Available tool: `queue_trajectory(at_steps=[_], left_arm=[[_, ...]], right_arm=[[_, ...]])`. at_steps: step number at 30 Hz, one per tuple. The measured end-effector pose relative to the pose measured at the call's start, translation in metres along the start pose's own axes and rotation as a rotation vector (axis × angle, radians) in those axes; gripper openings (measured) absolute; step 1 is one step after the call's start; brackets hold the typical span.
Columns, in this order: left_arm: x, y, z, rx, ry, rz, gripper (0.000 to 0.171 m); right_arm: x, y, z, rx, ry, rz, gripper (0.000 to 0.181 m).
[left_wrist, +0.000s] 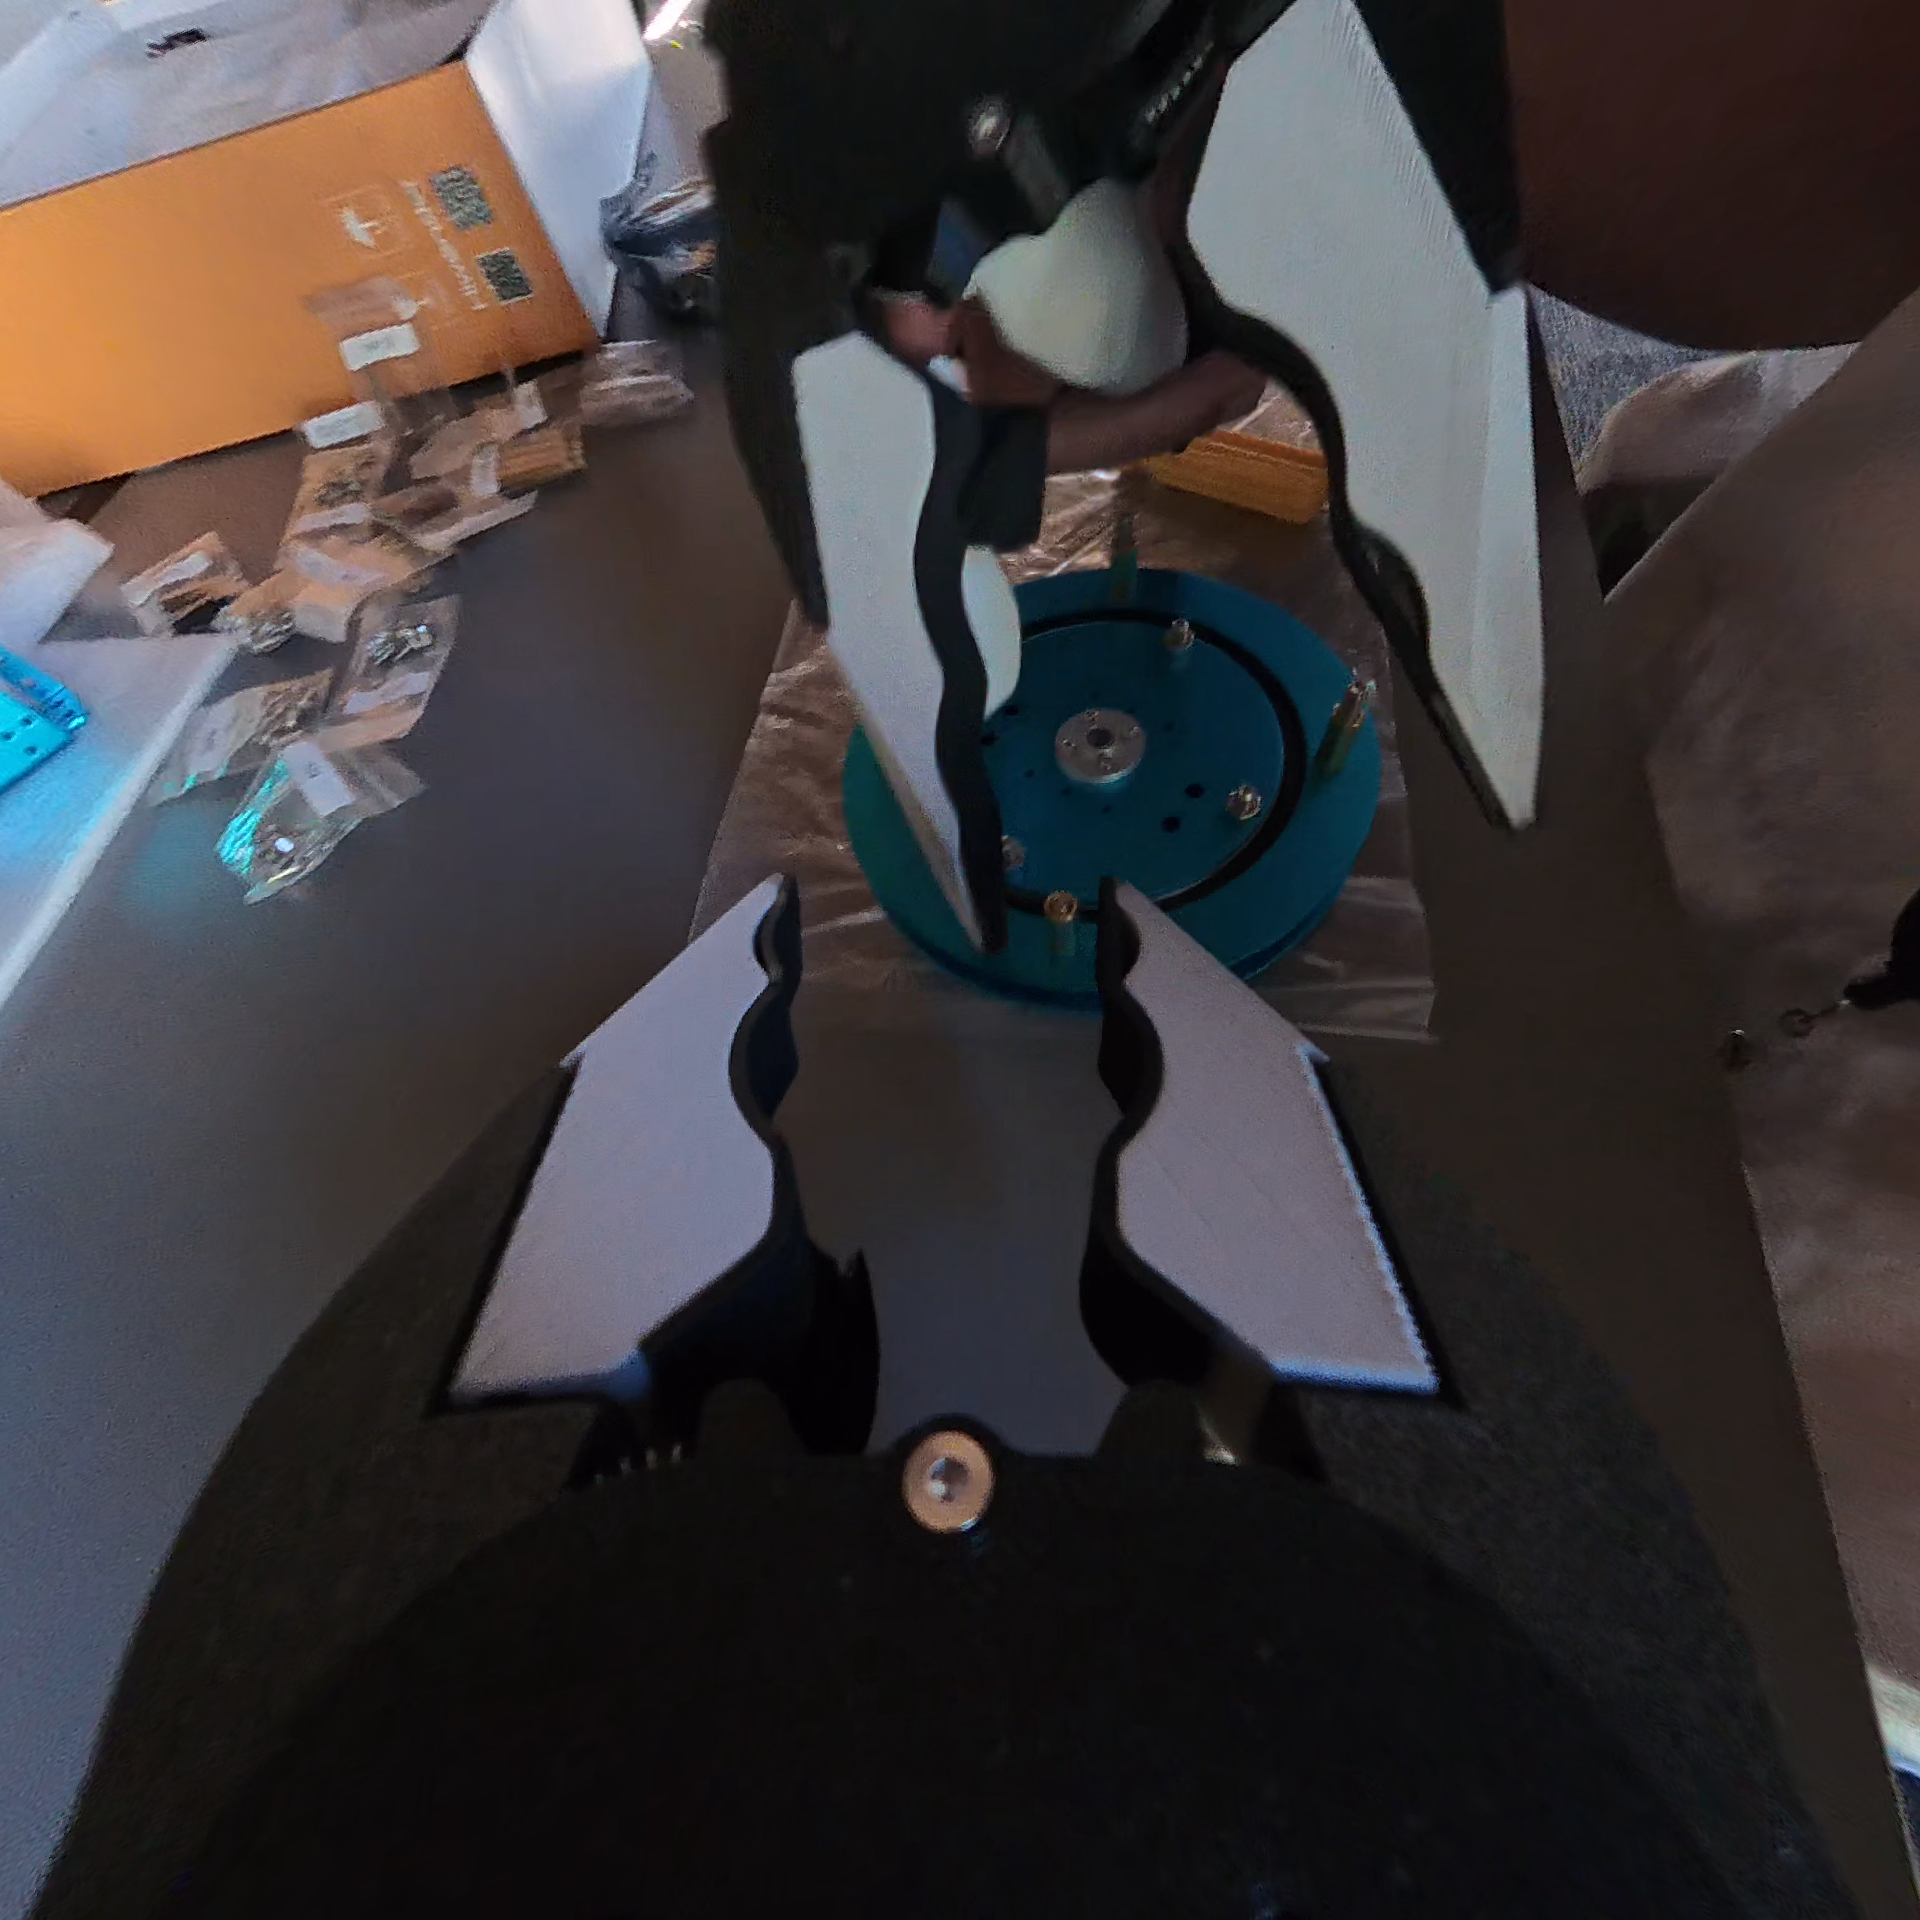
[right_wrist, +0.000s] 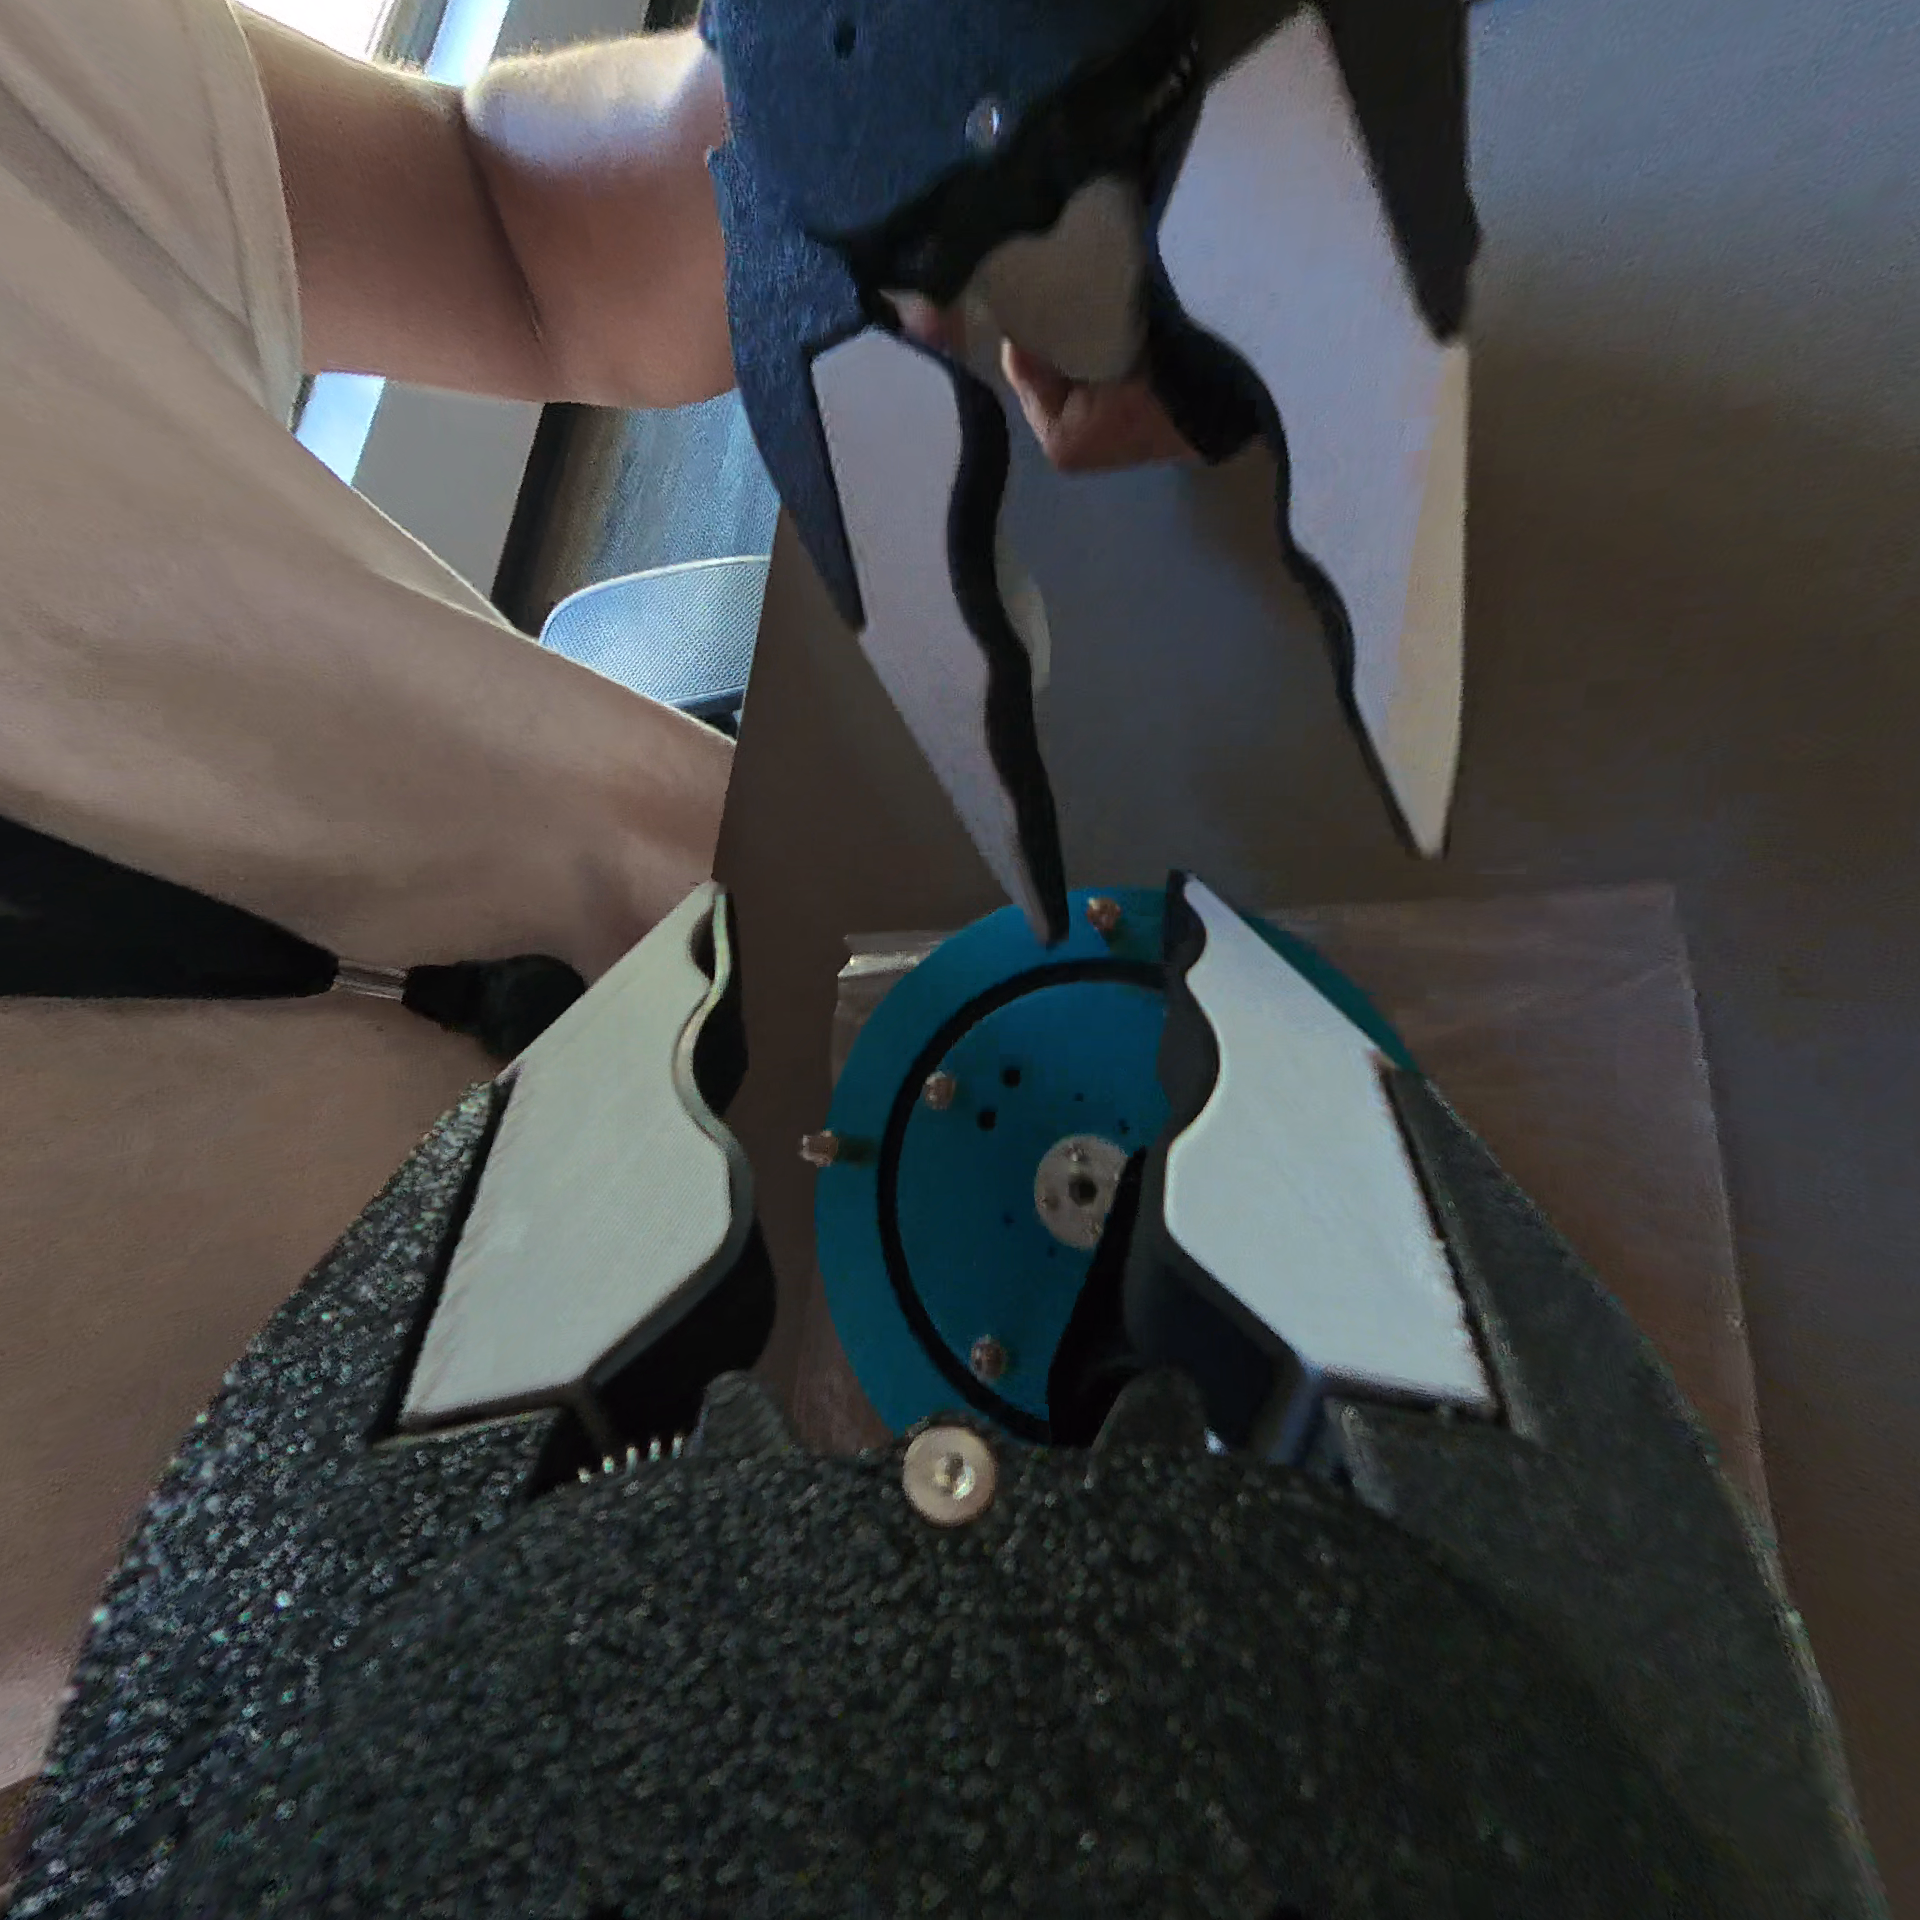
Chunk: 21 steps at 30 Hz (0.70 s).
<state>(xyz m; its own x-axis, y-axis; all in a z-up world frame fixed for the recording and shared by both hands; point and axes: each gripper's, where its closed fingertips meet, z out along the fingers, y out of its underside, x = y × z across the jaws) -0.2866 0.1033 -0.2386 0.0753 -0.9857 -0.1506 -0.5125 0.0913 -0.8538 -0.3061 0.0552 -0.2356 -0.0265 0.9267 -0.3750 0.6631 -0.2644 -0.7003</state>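
Note:
A round blue metal disc (left_wrist: 1174, 727) with a silver hub (left_wrist: 1099, 744) and several upright brass standoffs (left_wrist: 1060, 914) lies on a clear plastic sheet (left_wrist: 790, 790) on the dark table. My left gripper (left_wrist: 945, 899) is open and empty, its tips just short of the disc's near rim. My right gripper (left_wrist: 1247, 878) reaches in from the far side, open, with one fingertip (left_wrist: 982, 925) down on the disc's rim beside a standoff. In the right wrist view my right gripper (right_wrist: 948, 894) is open over the disc (right_wrist: 956, 1226). The left gripper (right_wrist: 1236, 894) points down at the far rim.
An orange and white cardboard box (left_wrist: 260, 291) lies at the back left, with several small bags of hardware (left_wrist: 343, 582) scattered before it. A light blue part (left_wrist: 31, 717) sits at the left edge. The person's arm (right_wrist: 520, 239) and beige clothing (right_wrist: 260, 675) fill the right wrist view's left side. My left tips are roughly 6 cm from the round blue metal disc (left_wrist: 1174, 727).

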Motion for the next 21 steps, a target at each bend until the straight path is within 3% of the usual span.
queue_trajectory(at_steps=[5, 8, 11, 14, 17, 21], left_arm=[[-0.008, 0.013, 0.001, -0.049, -0.026, 0.001, 0.065], [-0.023, 0.022, -0.019, -0.052, -0.095, -0.024, 0.053], [-0.020, 0.009, -0.028, 0.000, -0.093, -0.032, 0.054], [-0.025, -0.004, -0.031, 0.017, -0.153, -0.014, 0.049], [-0.040, -0.009, -0.043, 0.020, -0.269, -0.027, 0.043], [-0.037, -0.019, -0.057, 0.073, -0.330, -0.038, 0.042]], right_arm=[[-0.006, 0.007, 0.004, -0.032, -0.010, 0.010, 0.085], [-0.010, 0.016, -0.012, -0.022, 0.000, 0.042, 0.074], [-0.003, 0.015, -0.017, -0.022, 0.058, 0.022, 0.072], [0.007, 0.005, -0.013, -0.040, 0.146, -0.071, 0.039], [0.019, 0.002, -0.009, -0.063, 0.246, -0.137, 0.027], [0.026, 0.005, -0.004, -0.089, 0.249, -0.123, 0.027]])
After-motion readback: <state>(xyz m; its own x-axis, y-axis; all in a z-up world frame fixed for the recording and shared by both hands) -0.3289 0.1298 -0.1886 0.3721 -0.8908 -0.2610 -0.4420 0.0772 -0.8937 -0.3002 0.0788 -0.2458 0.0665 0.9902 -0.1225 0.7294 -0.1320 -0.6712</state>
